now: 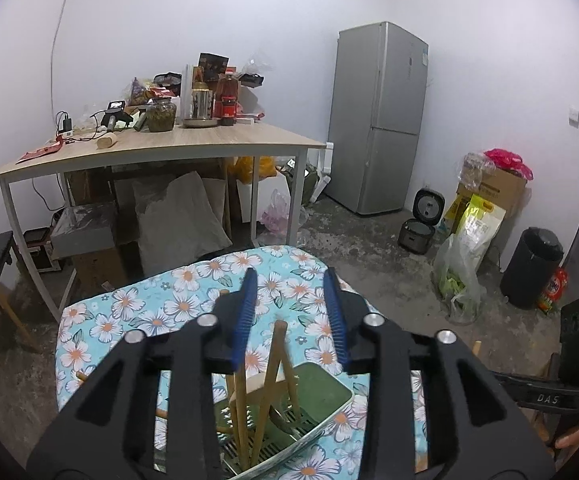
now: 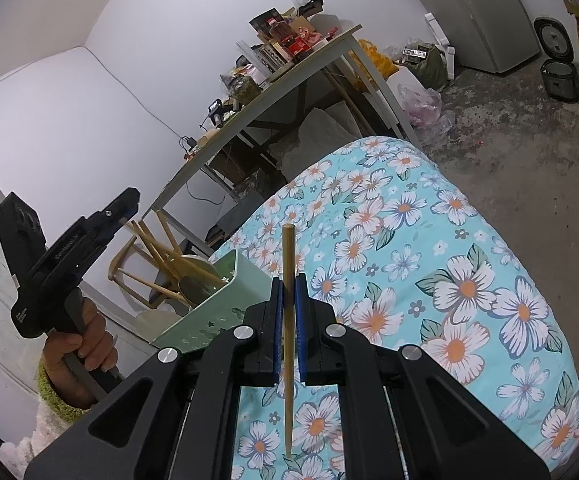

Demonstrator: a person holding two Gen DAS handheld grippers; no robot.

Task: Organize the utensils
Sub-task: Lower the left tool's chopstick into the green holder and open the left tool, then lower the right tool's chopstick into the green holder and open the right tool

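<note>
On the left, the pale green plastic utensil holder [image 2: 213,300] stands on the flowered blue table [image 2: 469,240] with wooden chopsticks [image 1: 267,392] leaning inside. The left gripper [image 1: 291,316] hovers above with jaws partly open, empty. The right gripper [image 2: 288,320] has jaws closed on one thin wooden chopstick [image 2: 288,264], light, stiff, smooth; a middle grip seems best.

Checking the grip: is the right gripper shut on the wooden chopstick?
Shut: the right gripper has both blue pads pressed against the wooden chopstick.
</note>
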